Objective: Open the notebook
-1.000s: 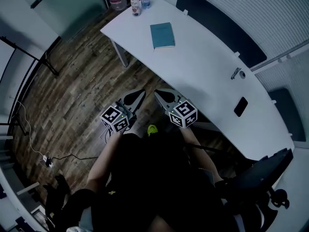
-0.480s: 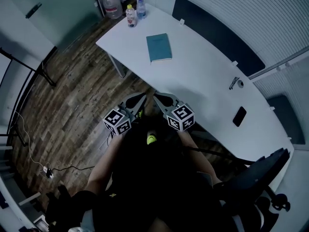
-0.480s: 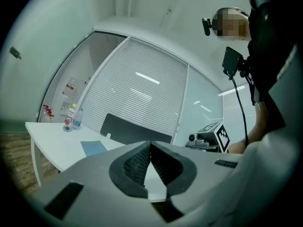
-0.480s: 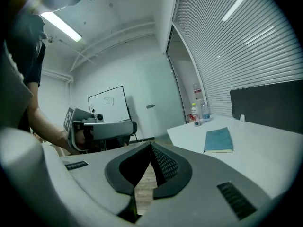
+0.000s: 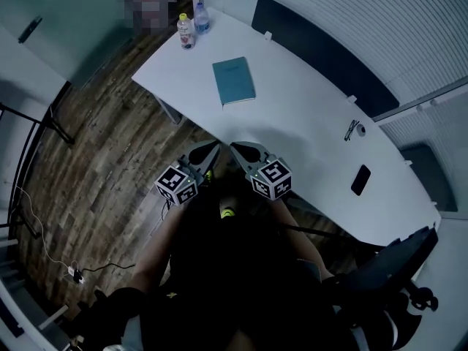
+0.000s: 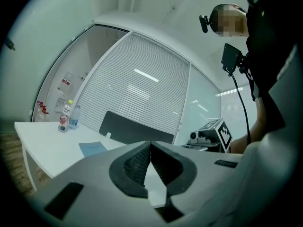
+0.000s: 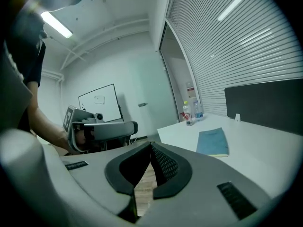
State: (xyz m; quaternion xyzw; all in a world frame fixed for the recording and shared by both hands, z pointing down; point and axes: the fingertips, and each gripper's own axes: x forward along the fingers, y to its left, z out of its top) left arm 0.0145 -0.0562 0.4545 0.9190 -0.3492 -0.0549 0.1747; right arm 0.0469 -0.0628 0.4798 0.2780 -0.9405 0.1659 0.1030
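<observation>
A closed teal notebook [image 5: 234, 81] lies flat on the white curved table [image 5: 307, 123], toward its far left end. It also shows in the left gripper view [image 6: 93, 148] and the right gripper view [image 7: 214, 142]. My left gripper [image 5: 211, 147] and right gripper [image 5: 237, 148] are held side by side just short of the table's near edge, well away from the notebook. Both point toward the table. The left gripper [image 6: 150, 143] has its jaws pressed together with nothing between them. The right gripper [image 7: 151, 145] is likewise shut and empty.
Two bottles [image 5: 187, 29] stand at the table's far left corner. A dark phone [image 5: 360, 180] and a small metal item [image 5: 354, 129] lie toward the right. A dark panel [image 5: 314, 50] runs behind the table. An office chair [image 5: 395, 262] is at lower right; wood floor [image 5: 95, 159] lies to the left.
Both grippers have moved forward, closer to the table's near edge, still shut. The notebook now sits nearer to them in the head view.
</observation>
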